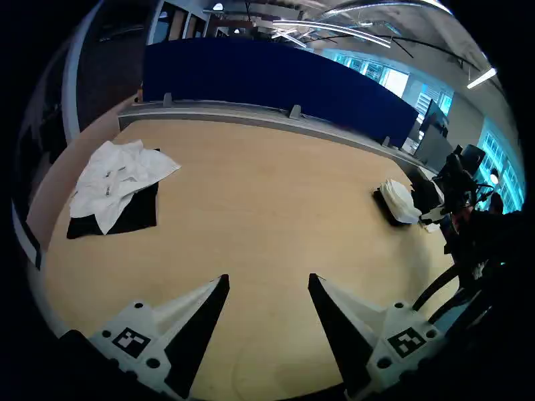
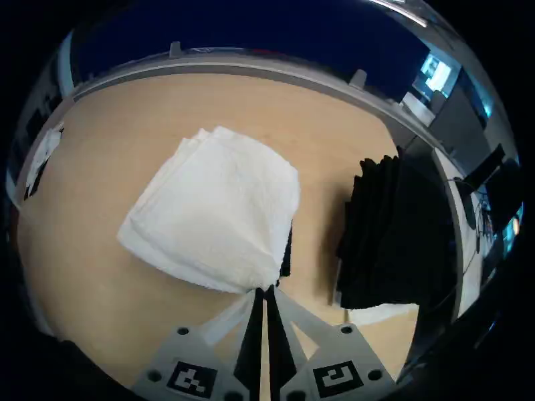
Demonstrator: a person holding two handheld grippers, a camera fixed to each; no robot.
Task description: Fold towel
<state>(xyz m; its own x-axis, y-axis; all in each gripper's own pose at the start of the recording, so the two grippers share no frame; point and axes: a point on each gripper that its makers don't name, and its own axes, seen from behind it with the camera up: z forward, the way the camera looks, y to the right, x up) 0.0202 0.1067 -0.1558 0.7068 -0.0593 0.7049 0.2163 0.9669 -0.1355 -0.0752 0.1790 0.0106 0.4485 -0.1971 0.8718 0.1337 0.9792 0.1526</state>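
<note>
One white towel [image 2: 214,207] lies folded in a thick square on the counter [image 2: 120,120], its near corner right at the tips of my right jaws. They are closed tight, though I cannot tell whether any cloth is pinched between them. I judge it best to let go low and back out flat, keeping the layers square beside the black stack [image 2: 391,234]. My left jaws gape wide, holding nothing, well apart from the loose white heap [image 1: 117,177].

We are recording even overhead light. Ceiling strip lights [image 1: 334,30] are glaring at one o'clock in the left gripper view; windows [image 1: 394,80] are blowing out cyan. Fisheye distortion is bending edges. The towel [image 2: 214,207] is casting soft shadow toward five o'clock.
</note>
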